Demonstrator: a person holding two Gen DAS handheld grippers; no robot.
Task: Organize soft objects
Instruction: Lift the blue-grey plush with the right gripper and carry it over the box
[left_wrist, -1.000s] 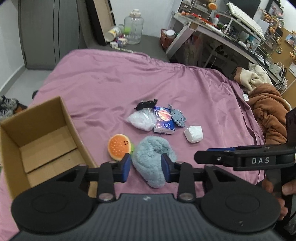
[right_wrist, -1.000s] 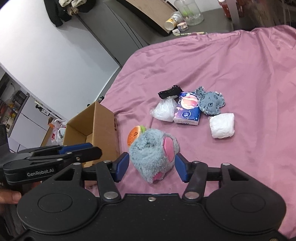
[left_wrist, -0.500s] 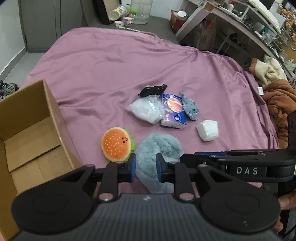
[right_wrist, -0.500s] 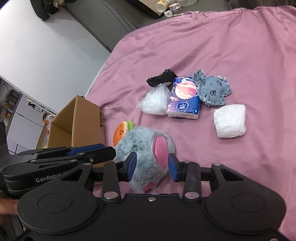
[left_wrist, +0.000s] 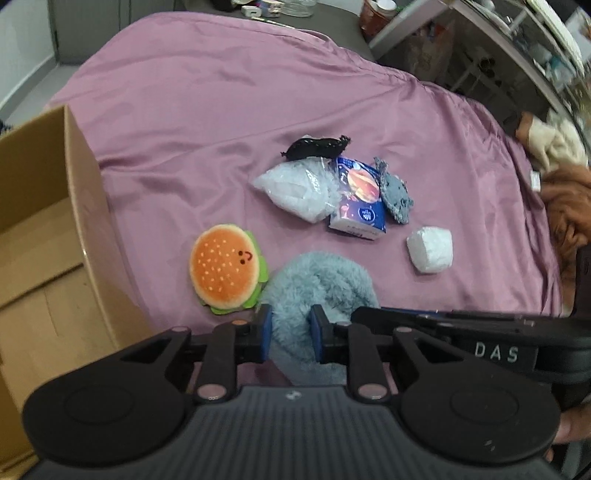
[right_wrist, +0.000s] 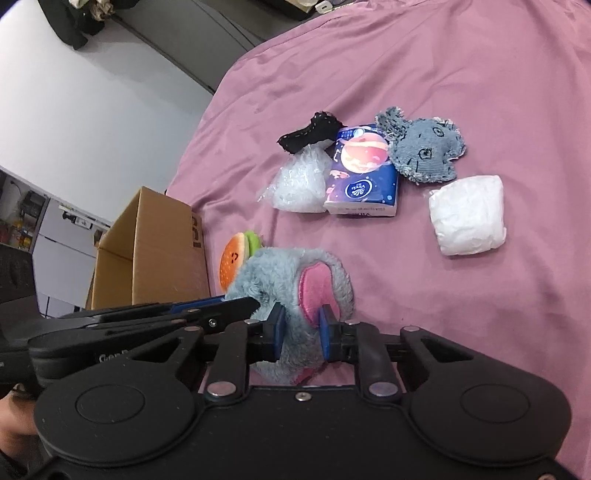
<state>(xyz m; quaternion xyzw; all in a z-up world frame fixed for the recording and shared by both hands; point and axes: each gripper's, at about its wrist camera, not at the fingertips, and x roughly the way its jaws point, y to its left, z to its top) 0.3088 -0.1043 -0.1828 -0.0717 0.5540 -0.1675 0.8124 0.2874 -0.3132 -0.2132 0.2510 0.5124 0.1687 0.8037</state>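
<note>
Cardboard box (left_wrist: 48, 258), open, at bed's left edge. Blue-grey plush toy (right_wrist: 291, 291) beside burger plush (left_wrist: 227, 271), pinched by left tool (left_wrist: 290, 332); right tool (right_wrist: 301, 330) closing on fur. Shallow fluff grips: could slip or stretch during lift.

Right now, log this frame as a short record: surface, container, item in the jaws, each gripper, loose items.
surface: purple sheet
container: cardboard box, open, at the left edge
held item: blue fluffy plush
left gripper: clamped on the plush
right gripper: jaws closing on the plush
loose items: burger plush, tissue pack, denim patch, white bundle
</note>
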